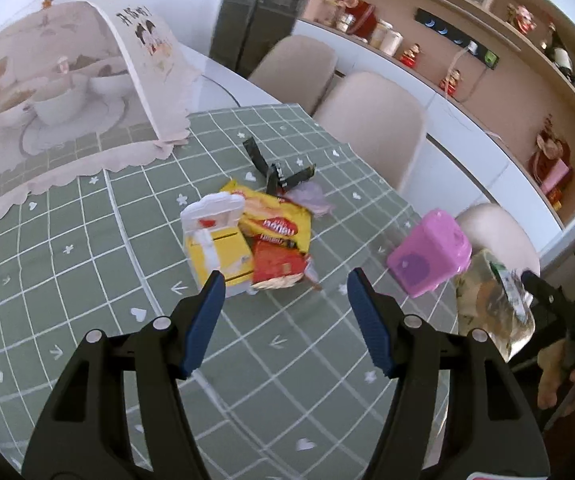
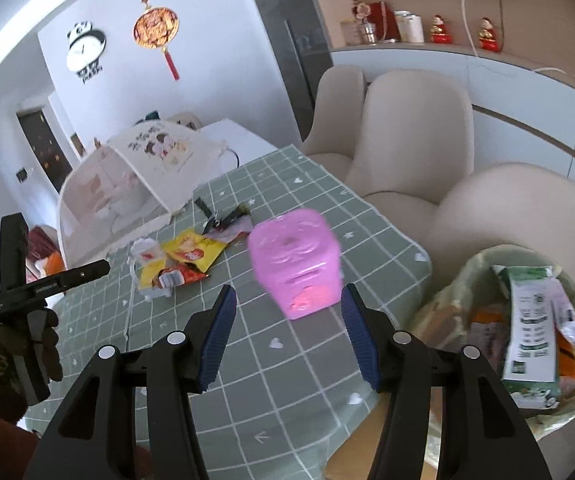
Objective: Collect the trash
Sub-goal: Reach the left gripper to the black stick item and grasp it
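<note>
Left wrist view: the left gripper (image 1: 283, 282) tips down toward the green checked tabletop (image 1: 87, 264), its blue fingers (image 1: 207, 320) spread apart with nothing between them. Just beyond them at 12 o'clock lies the trash pile (image 1: 271, 236): a yellow wrapper, a red wrapper against its near side, a yellow-and-white carton at 10 o'clock, black strips and a pale crumpled piece behind. Red lettering on the yellow wrapper is upside down and too blurred to read. A pink container (image 1: 431, 256) stands on the tabletop at 2 o'clock, apart from the pile. At 3 o'clock a hand (image 1: 559, 376) grips the other black tool at the frame's edge, beside the lined trash bin (image 1: 495, 312). A mesh food cover (image 1: 67, 92) sits at 10 o'clock; its printed characters cannot be made out.

Right wrist view: the right gripper (image 2: 287, 316) also points downward, fingers (image 2: 217, 332) released and empty, the pink container just past them at 12 o'clock. The trash bin at 3 o'clock, off the tabletop's edge, holds a green-and-white carton (image 2: 535, 328) with illegible print. At 9 o'clock a gloved hand (image 2: 23, 344) holds the left tool, whose small white label is too small to read with confidence.
</note>
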Action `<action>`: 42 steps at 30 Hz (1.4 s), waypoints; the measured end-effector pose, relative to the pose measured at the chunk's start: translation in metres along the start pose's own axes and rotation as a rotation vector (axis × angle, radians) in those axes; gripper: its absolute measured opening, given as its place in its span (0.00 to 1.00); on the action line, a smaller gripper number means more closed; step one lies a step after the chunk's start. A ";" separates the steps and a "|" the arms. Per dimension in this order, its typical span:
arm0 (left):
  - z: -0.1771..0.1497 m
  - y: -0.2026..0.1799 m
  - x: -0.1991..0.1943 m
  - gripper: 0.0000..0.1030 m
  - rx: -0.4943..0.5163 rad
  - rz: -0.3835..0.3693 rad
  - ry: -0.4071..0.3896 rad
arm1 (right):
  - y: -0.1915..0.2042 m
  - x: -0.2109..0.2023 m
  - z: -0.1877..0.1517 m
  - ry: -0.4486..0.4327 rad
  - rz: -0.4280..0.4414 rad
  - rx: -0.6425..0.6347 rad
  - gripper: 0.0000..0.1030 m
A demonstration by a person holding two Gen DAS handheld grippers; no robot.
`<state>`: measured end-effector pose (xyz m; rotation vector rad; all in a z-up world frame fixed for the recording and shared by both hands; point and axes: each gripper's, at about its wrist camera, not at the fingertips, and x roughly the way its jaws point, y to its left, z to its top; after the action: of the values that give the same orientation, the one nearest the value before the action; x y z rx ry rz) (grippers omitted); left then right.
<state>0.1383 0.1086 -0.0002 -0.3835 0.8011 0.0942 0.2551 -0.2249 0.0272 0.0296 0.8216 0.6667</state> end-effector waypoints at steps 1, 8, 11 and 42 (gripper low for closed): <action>-0.001 0.003 0.003 0.59 0.020 -0.015 0.010 | 0.004 0.002 -0.001 0.007 -0.011 0.000 0.50; 0.000 -0.022 0.037 0.59 0.157 -0.058 0.039 | 0.016 0.020 -0.010 0.083 -0.128 -0.036 0.50; 0.008 -0.033 0.049 0.59 0.193 -0.071 0.037 | 0.015 0.022 -0.013 0.099 -0.173 -0.040 0.50; 0.154 0.036 0.224 0.13 0.359 -0.250 0.314 | 0.043 0.106 -0.047 0.292 -0.151 -0.065 0.50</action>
<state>0.3905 0.1854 -0.0741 -0.1557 1.0507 -0.3473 0.2514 -0.1414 -0.0645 -0.1912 1.0709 0.5617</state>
